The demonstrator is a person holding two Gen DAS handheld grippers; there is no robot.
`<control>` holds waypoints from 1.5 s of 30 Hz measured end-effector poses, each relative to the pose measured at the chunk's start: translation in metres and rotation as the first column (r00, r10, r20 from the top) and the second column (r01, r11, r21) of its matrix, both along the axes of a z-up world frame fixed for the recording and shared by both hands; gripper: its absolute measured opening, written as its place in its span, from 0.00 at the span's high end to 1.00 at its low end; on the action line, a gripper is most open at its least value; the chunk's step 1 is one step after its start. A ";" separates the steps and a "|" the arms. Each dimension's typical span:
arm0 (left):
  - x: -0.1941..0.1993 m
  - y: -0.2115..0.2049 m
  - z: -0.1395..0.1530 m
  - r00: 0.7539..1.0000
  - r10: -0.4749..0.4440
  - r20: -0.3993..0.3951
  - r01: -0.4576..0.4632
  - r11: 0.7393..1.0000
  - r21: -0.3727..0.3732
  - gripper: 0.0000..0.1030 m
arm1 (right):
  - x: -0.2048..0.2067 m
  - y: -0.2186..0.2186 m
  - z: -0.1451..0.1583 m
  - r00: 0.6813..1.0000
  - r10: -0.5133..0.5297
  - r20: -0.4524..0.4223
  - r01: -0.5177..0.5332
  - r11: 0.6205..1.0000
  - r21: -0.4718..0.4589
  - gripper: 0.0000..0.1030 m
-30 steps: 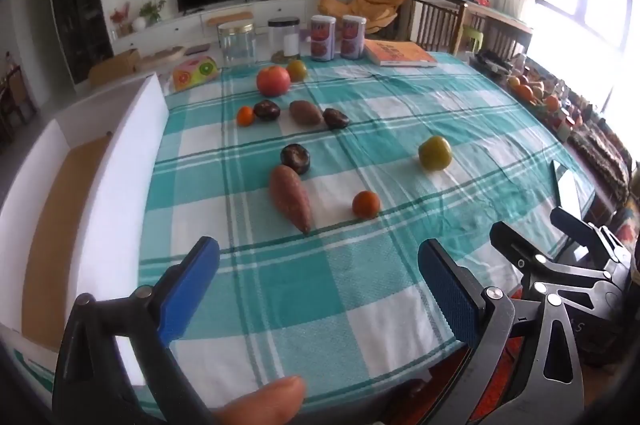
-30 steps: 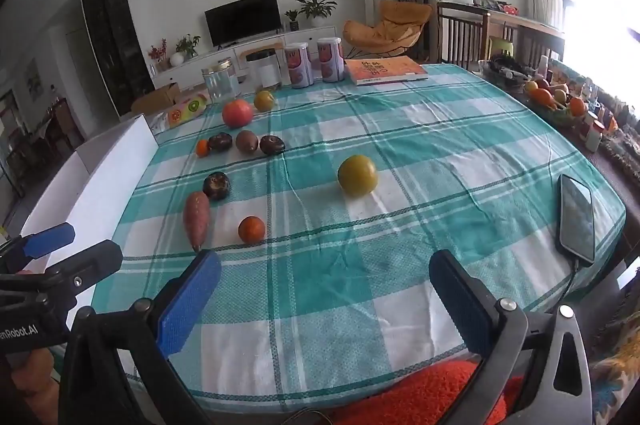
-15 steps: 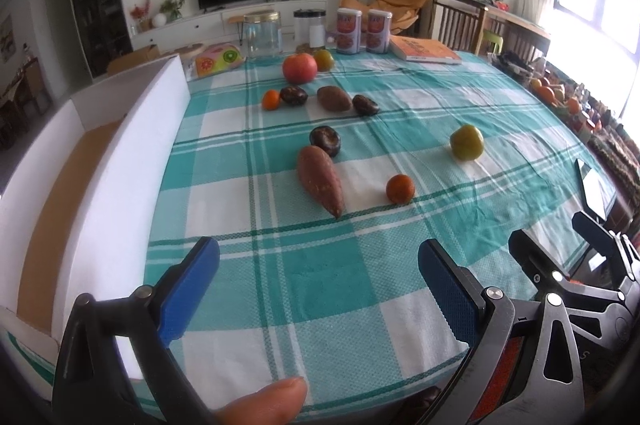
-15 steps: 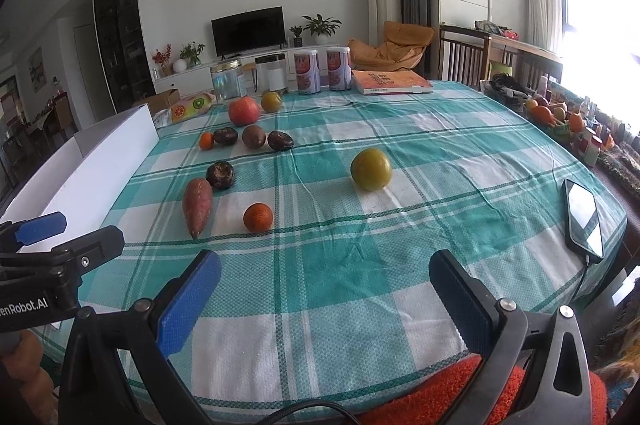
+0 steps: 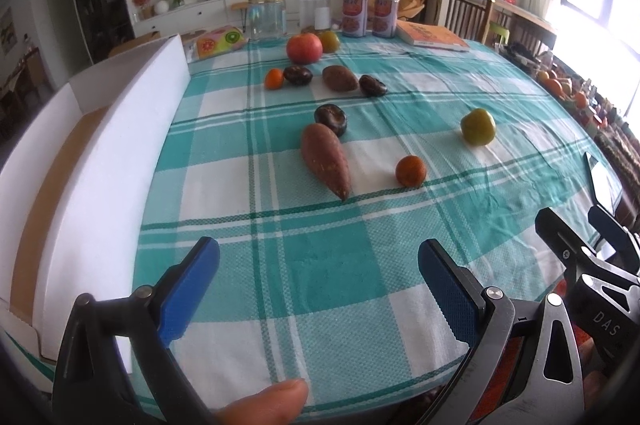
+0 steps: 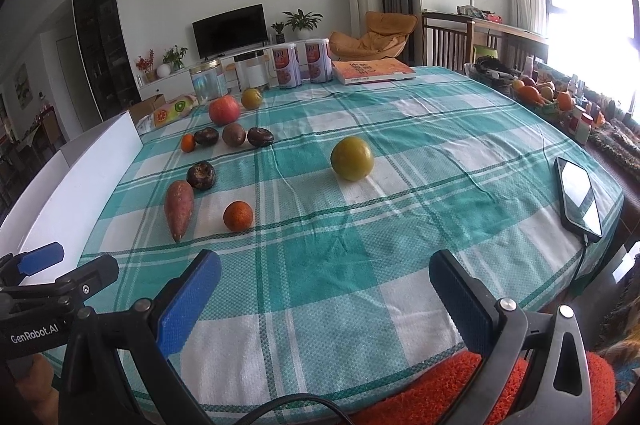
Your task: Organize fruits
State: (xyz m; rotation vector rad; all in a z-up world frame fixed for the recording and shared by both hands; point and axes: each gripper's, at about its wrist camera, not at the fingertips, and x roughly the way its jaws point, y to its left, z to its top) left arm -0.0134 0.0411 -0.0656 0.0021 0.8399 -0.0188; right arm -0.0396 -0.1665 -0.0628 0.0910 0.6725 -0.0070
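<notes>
So you're basically at the start: nothing's sorted yet, as far as the views show. Your left gripper [image 5: 318,275] is spread wide w/ nothing between its blue pads, hovering over the near edge of the checked tablecloth [image 5: 320,265]. Right gripper [image 6: 326,291] same deal, wide open, empty.

All produce sits loose on the cloth; landmark = sweet potato [image 5: 325,159]. Touching or just beyond its far end: a dark round fruit [image 5: 331,118]. To its right, near: small orange [image 5: 410,170]. Further right, well apart: green-yellow fruit [image 5: 477,126]. Beyond it, a far row: tiny orange [image 5: 273,78], two more dark fruits, a brown one, then red apple [image 5: 304,47].

White box [image 5: 100,161] stands left of the sweet potato; what shows of its inside looks empty. Probably the destination, tho that's a guess. Everything's left to do.
</notes>
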 end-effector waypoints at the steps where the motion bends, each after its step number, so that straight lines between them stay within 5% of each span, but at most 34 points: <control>1: 0.000 0.000 -0.001 1.000 0.001 -0.003 -0.001 1.000 0.001 0.02 | 0.000 0.000 0.000 1.000 -0.001 0.000 0.001 1.000 0.000 0.00; 27: 0.029 0.010 -0.075 0.980 0.038 -0.195 -0.037 0.999 0.011 0.02 | 0.000 -0.001 -0.001 1.000 -0.008 0.005 0.008 1.000 0.002 0.00; 45: 0.029 0.011 -0.076 0.981 0.055 -0.187 -0.053 0.998 0.017 0.01 | 0.000 -0.001 0.000 1.000 -0.008 0.006 0.008 1.000 0.003 0.00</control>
